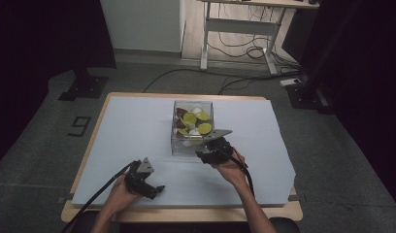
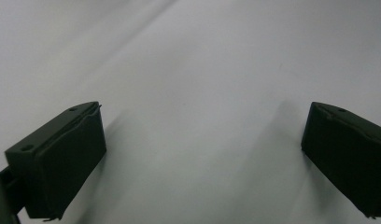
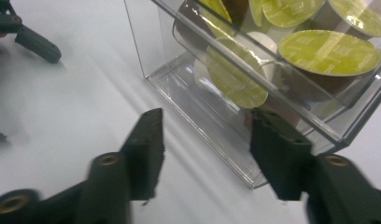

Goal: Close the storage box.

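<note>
On the grey floor left of the table, a dark numeral "9" [image 1: 78,125] is marked. The left gripper [image 1: 157,189] rests low on the pale sheet [image 1: 133,121], jaws wide apart and empty. The right gripper [image 3: 205,154], jaws apart, straddles the near bottom edge of the clear plastic box [image 3: 198,100] at the sheet's middle, which holds lime-lidded brown coffee capsules [image 3: 328,51]; their lid print is too faint to read.
</note>
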Demonstrator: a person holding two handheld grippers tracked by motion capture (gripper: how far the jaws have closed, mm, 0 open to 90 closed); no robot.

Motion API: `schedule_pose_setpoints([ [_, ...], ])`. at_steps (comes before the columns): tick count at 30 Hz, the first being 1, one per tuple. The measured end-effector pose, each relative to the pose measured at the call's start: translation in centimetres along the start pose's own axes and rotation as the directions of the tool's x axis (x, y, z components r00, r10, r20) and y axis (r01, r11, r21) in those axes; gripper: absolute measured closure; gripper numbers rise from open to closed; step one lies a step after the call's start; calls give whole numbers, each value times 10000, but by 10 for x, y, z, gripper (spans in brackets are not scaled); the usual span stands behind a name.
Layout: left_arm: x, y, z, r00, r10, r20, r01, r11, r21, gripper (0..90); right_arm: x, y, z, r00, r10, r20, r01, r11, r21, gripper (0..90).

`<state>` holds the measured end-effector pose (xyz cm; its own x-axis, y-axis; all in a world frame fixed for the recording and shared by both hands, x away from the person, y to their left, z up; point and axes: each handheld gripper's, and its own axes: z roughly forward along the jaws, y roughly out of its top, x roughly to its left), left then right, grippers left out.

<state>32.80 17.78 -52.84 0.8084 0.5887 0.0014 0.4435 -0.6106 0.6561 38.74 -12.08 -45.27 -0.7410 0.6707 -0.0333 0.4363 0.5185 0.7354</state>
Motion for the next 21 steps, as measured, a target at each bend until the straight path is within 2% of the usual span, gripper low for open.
schedule_pose_setpoints([
  [6,0,0,0,10000,-6,-7,6,10000,-8,0,-1,-5,-4,9997,-223,-100,223,9997,24,318],
  [8,0,0,0,10000,-6,-9,6,10000,-9,0,-2,-6,-6,9998,-210,37,210,9998,7,311],
  [21,0,0,0,10000,-5,-2,5,10000,-3,0,-10,-15,-24,9997,-165,191,169,9996,-225,261],
])
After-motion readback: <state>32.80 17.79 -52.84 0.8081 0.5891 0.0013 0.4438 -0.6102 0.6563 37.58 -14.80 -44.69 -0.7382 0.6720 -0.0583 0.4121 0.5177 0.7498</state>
